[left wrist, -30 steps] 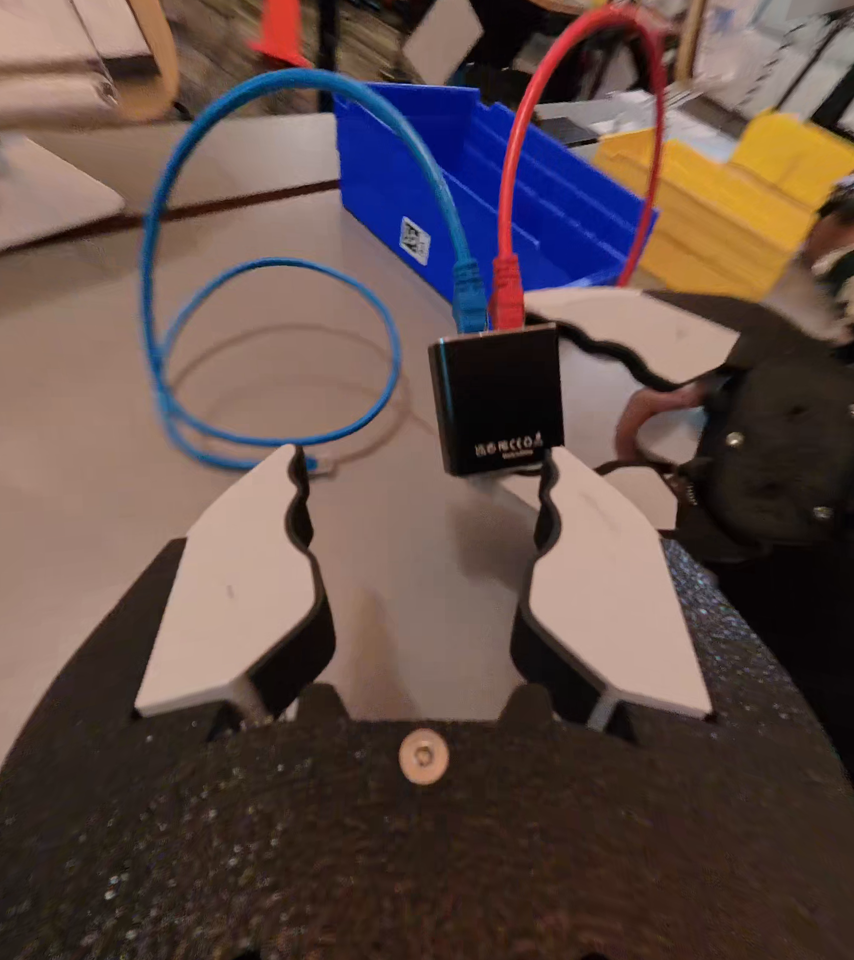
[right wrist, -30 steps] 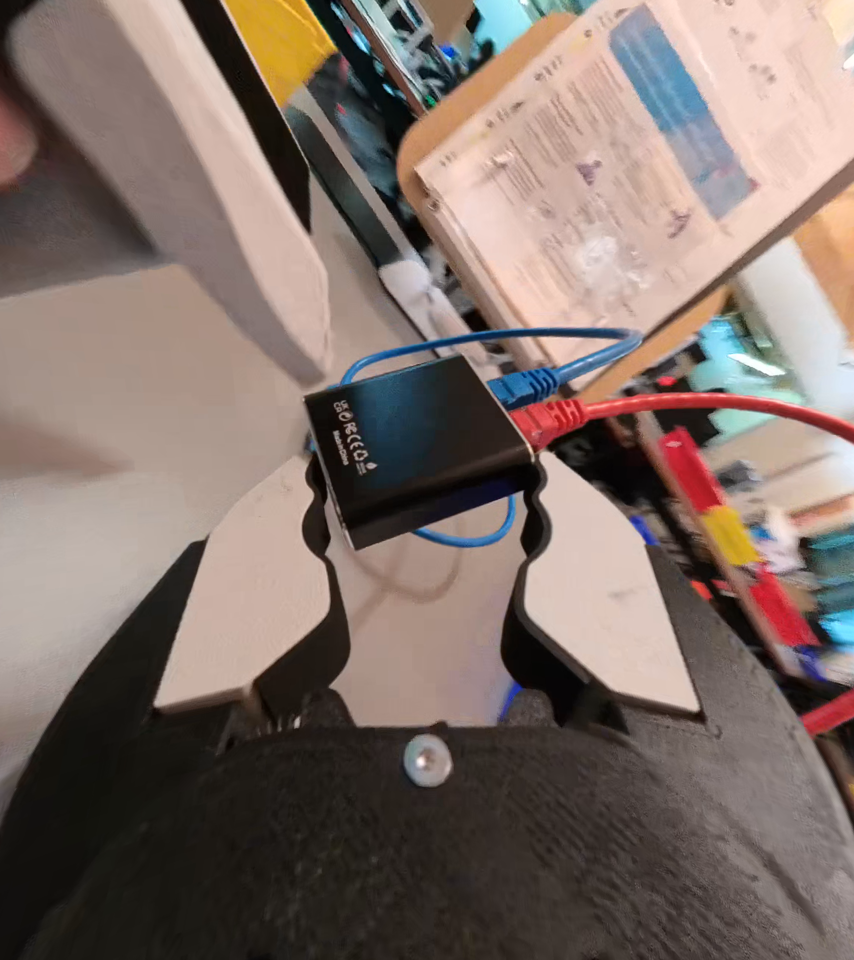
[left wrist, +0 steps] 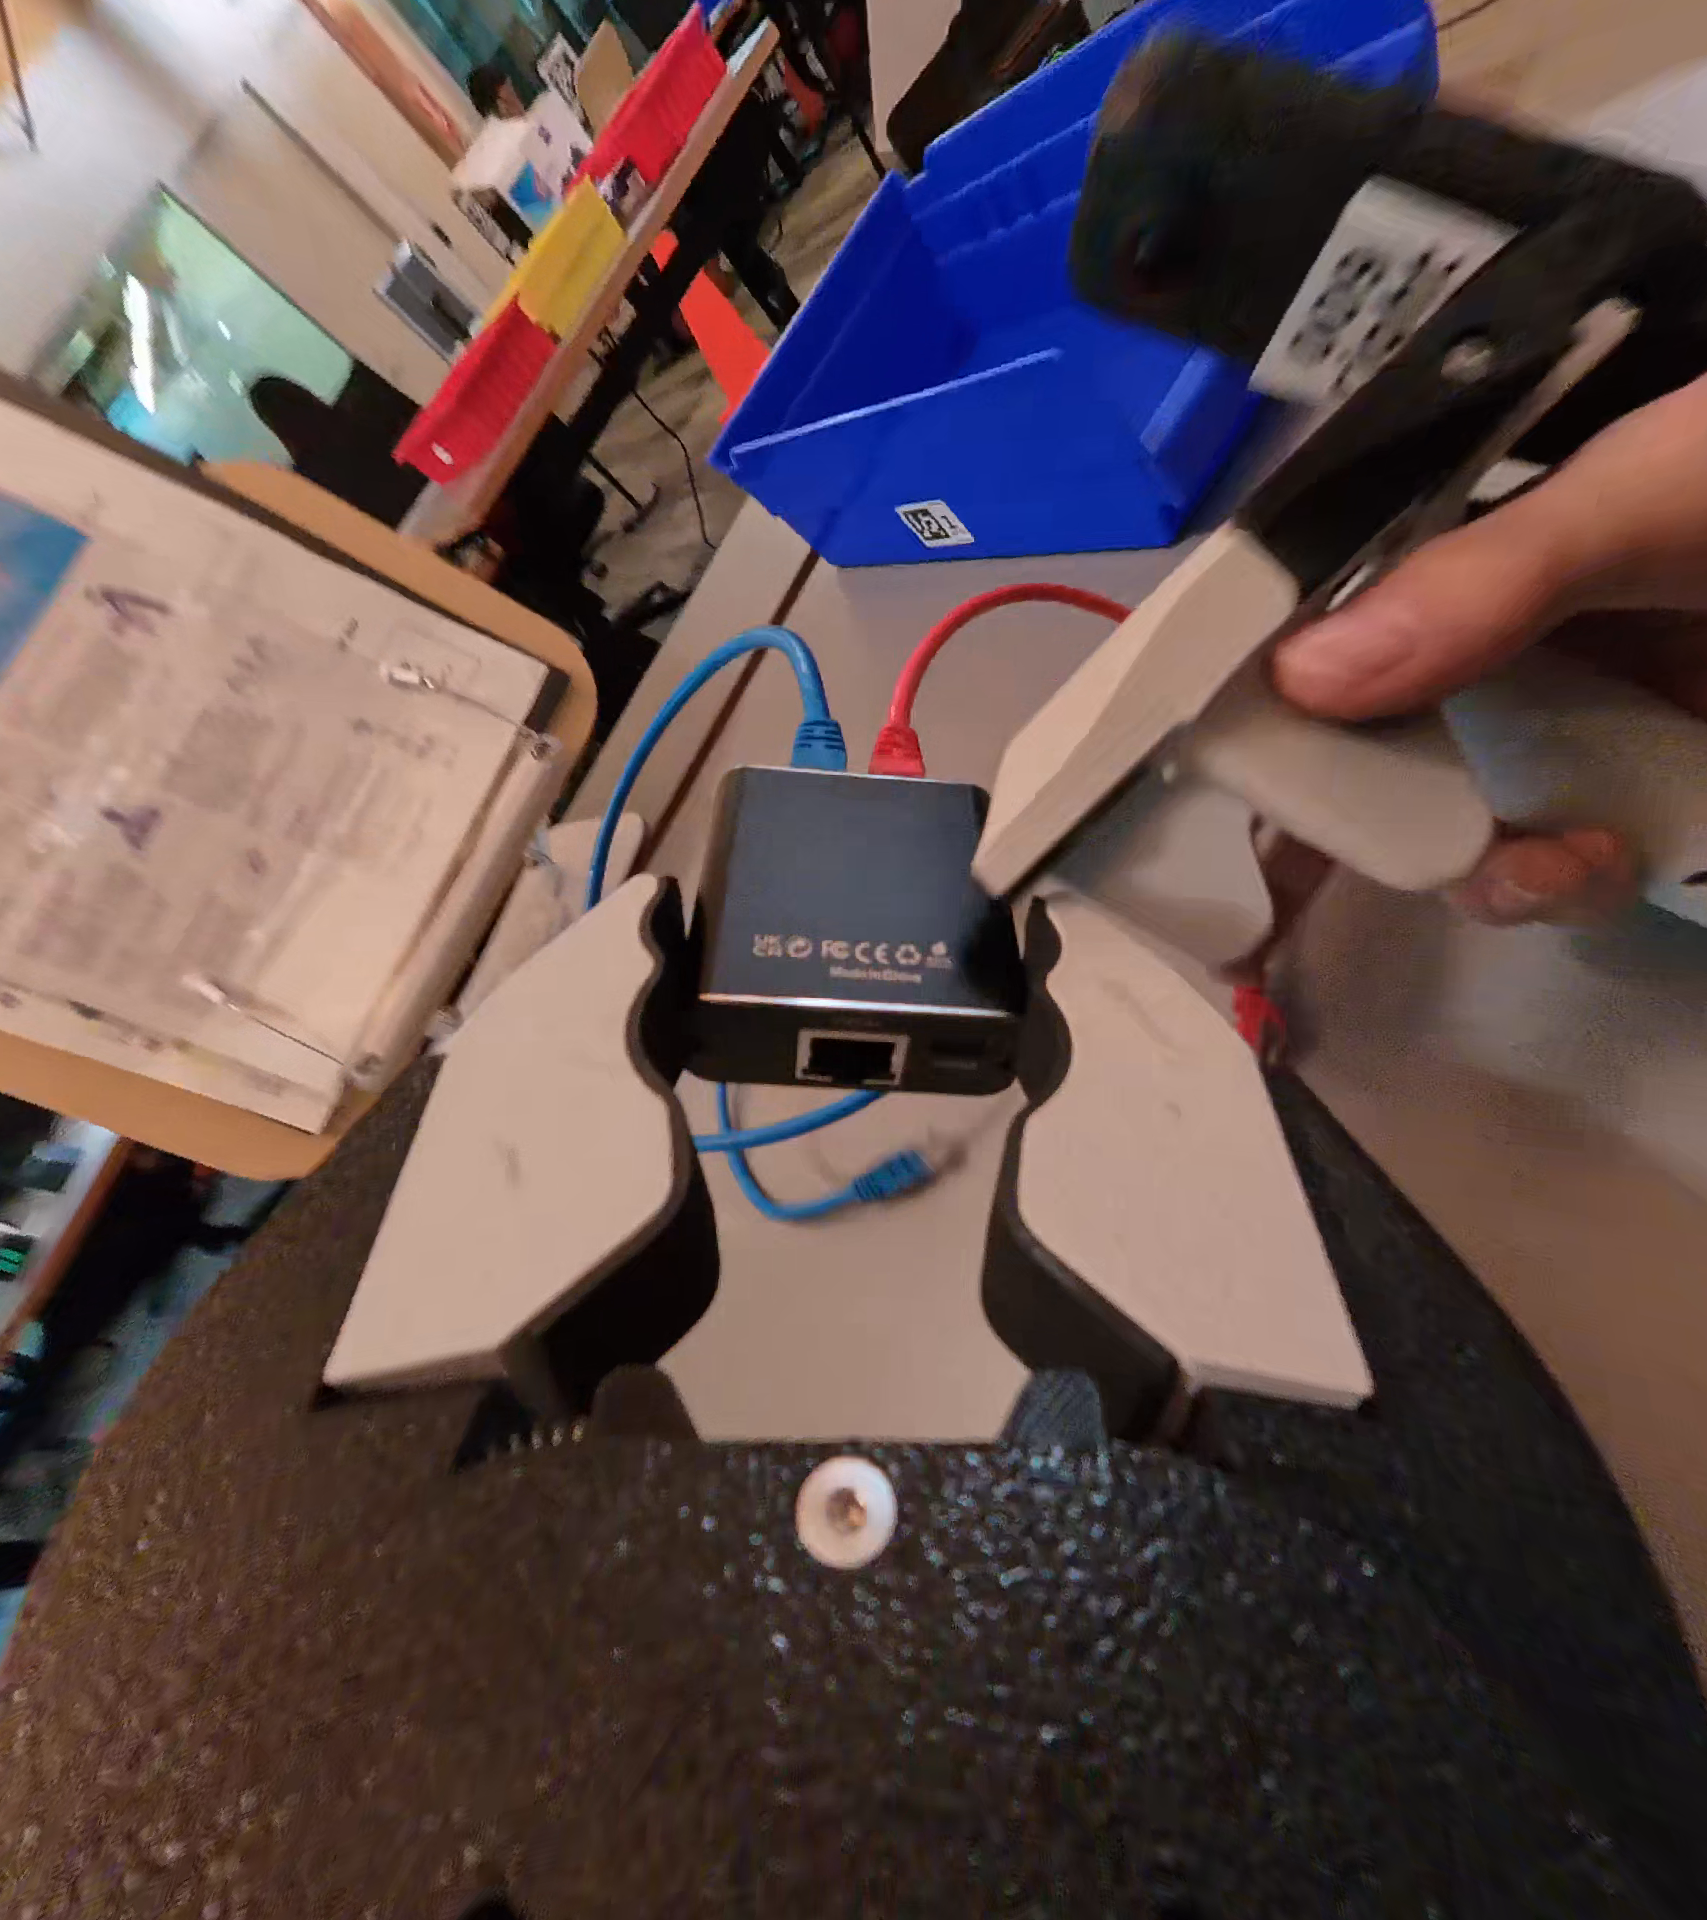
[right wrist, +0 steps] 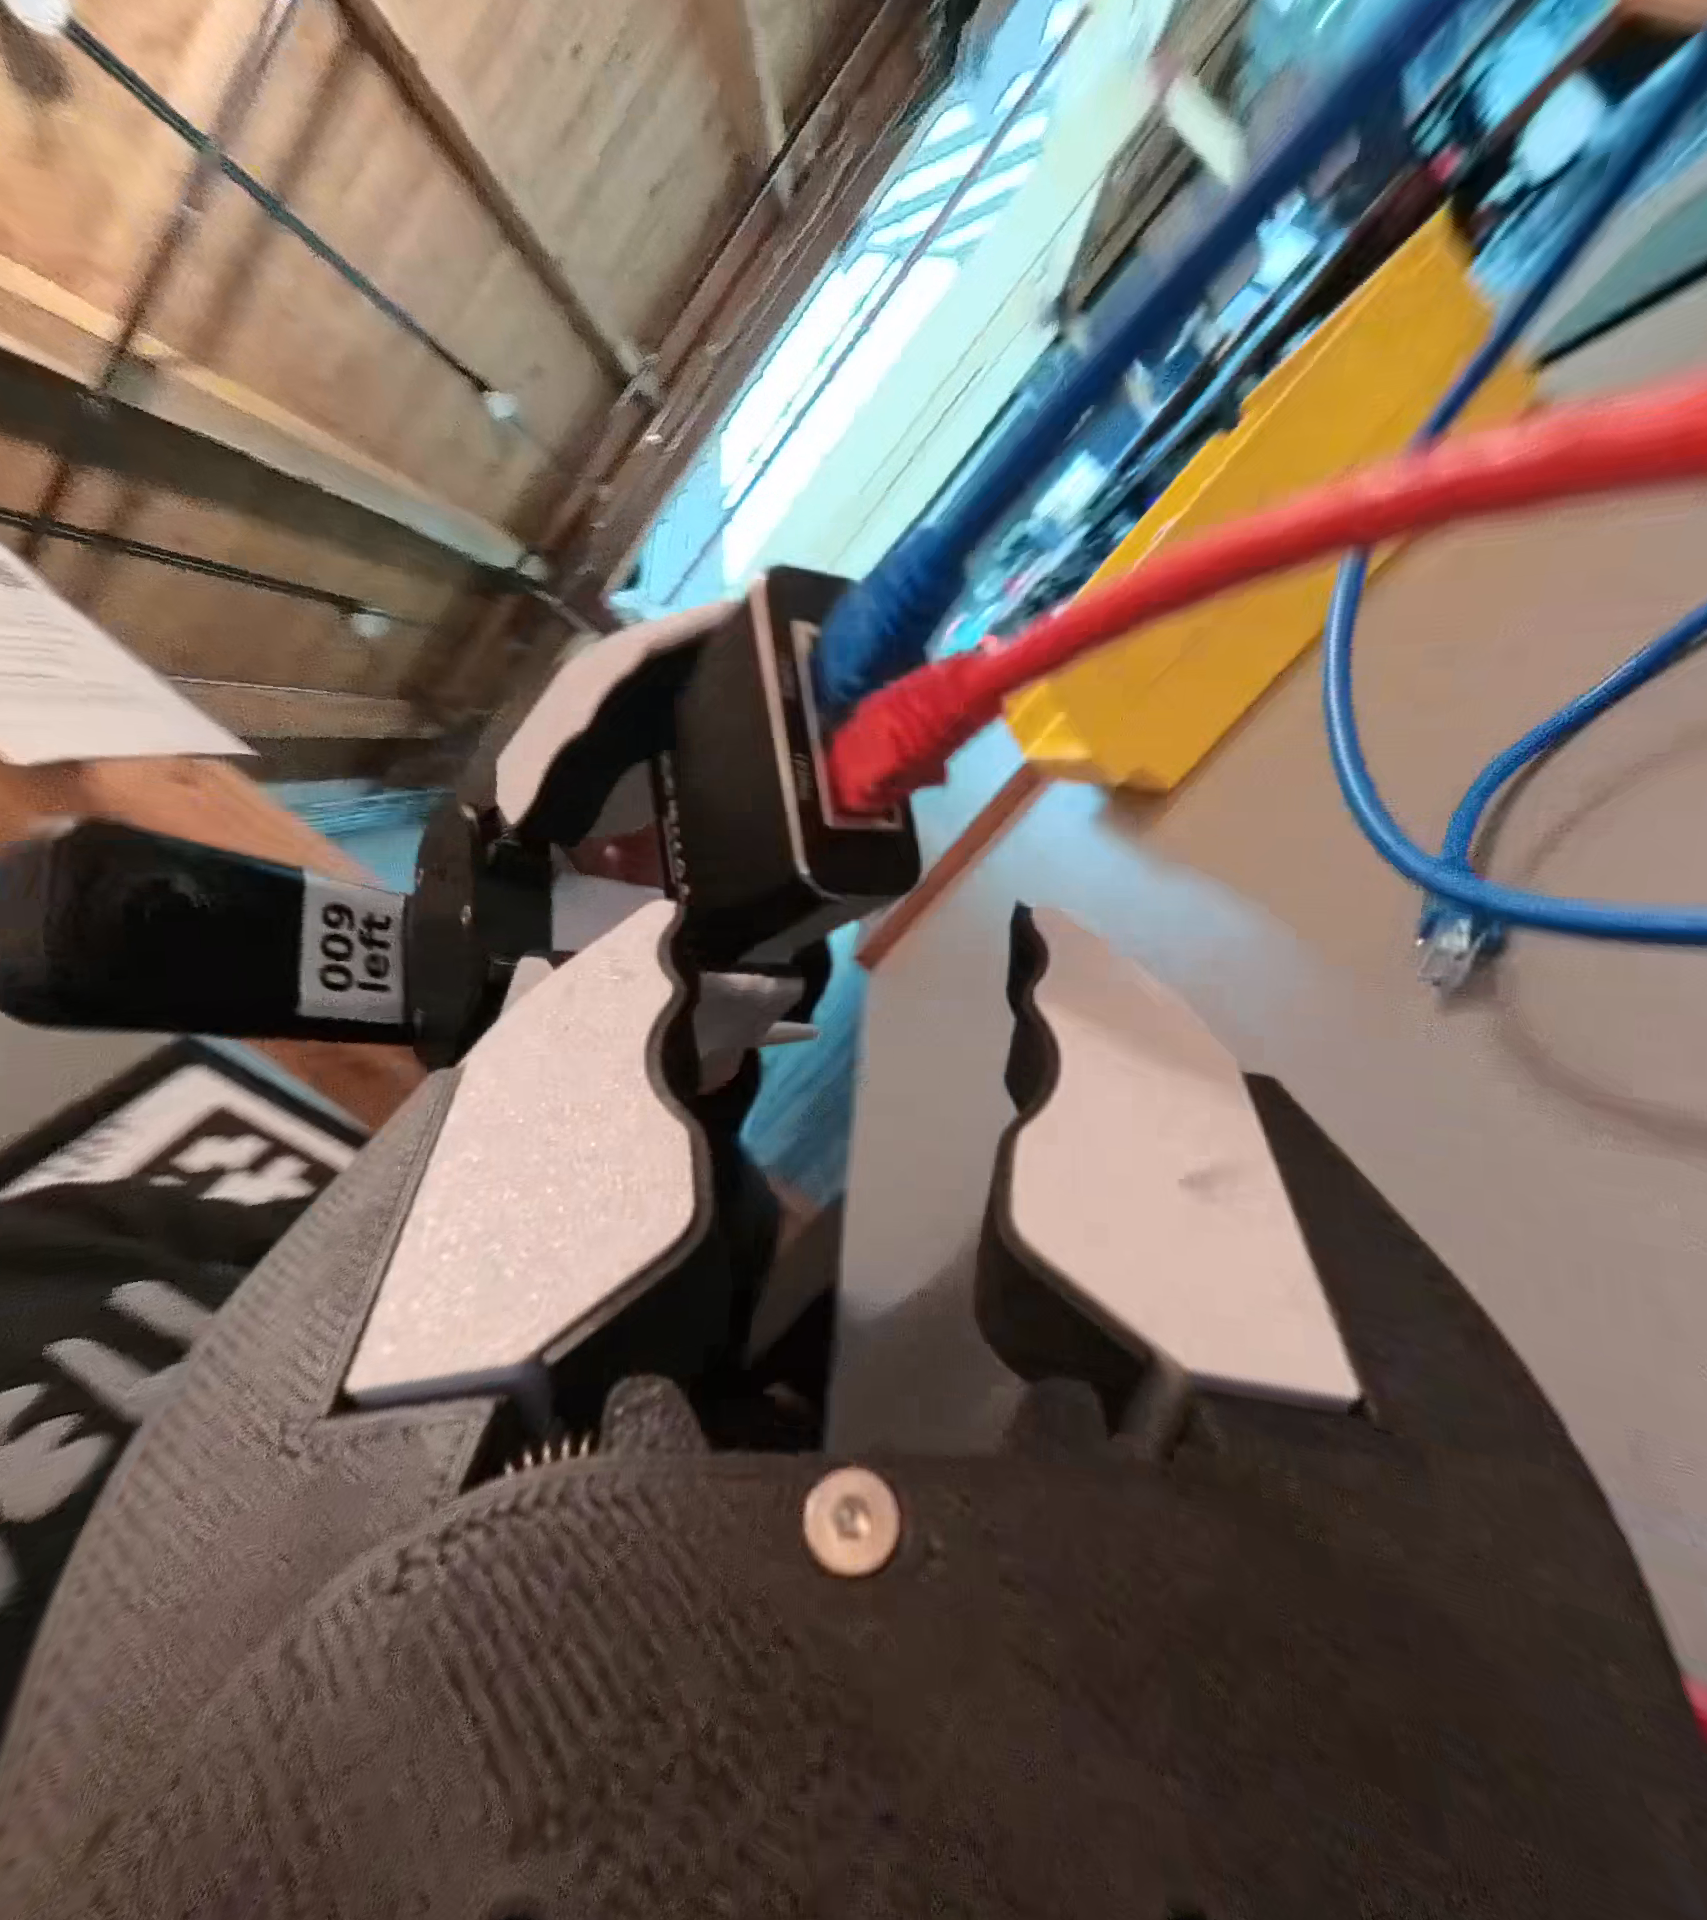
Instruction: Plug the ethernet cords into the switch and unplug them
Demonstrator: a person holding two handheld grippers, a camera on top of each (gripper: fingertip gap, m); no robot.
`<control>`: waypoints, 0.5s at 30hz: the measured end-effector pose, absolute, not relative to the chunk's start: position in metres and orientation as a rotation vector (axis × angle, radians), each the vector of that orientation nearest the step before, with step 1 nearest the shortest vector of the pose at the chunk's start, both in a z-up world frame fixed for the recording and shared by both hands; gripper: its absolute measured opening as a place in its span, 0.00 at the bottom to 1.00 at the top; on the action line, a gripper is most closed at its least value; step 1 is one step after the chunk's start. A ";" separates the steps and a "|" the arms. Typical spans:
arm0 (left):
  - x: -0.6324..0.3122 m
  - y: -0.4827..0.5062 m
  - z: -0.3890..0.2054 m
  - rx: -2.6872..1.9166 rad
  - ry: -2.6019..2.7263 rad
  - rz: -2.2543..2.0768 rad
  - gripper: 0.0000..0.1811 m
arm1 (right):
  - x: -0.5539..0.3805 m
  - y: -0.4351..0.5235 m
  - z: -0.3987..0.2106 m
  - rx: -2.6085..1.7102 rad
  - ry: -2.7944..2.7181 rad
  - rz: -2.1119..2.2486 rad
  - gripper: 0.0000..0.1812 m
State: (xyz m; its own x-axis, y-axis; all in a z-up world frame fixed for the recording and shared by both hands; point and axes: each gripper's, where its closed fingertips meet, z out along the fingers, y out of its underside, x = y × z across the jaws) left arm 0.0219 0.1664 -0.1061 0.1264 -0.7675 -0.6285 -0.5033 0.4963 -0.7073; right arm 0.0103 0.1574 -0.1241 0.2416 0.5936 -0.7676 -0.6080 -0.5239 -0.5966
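The black switch (left wrist: 849,935) is clamped between my left gripper's (left wrist: 847,935) fingers, held above the table. An empty port faces the camera. A blue cord (left wrist: 683,707) and a red cord (left wrist: 994,608) are plugged into its far side. The blue cord's loose plug (left wrist: 896,1174) lies on the table below. My right gripper (right wrist: 844,925) is open and empty, just short of the switch (right wrist: 787,769) and the red plug (right wrist: 890,738). One of its fingers (left wrist: 1119,717) shows beside the switch in the left wrist view, held by a hand (left wrist: 1576,582).
A blue bin (left wrist: 984,416) stands on the grey table (left wrist: 1555,1195) behind the switch. A board with a printed sheet (left wrist: 184,748) stands at the left. Yellow bins (right wrist: 1275,561) lie beyond the table. The loose blue plug (right wrist: 1451,935) and cord loops lie at the right.
The switch has passed from my right gripper to my left one. The left has shut on it; the right has let go, opened and swung round to the plug side.
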 end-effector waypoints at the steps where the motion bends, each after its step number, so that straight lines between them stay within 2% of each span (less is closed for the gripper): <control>1: 0.023 0.163 -0.104 -1.105 1.533 -0.243 0.34 | 0.007 0.156 -0.121 -1.460 0.018 1.564 0.34; 4: 0.026 0.151 -0.092 -0.967 1.554 -0.200 0.34 | 0.015 0.150 -0.089 -1.165 0.098 1.783 0.34; 5: 0.027 0.145 -0.088 -0.922 1.566 -0.210 0.34 | 0.020 0.147 -0.080 -1.074 0.119 1.831 0.30; 7: 0.028 0.136 -0.085 -0.856 1.596 -0.232 0.34 | 0.026 0.146 -0.074 -1.009 0.128 1.823 0.14; 13: 0.024 0.138 -0.088 -0.906 1.481 -0.437 0.34 | 0.030 0.147 -0.074 -1.075 0.110 1.688 0.13; 15: 0.017 0.141 -0.080 -1.034 1.347 -0.632 0.39 | 0.039 0.149 -0.072 -1.028 0.190 1.721 0.13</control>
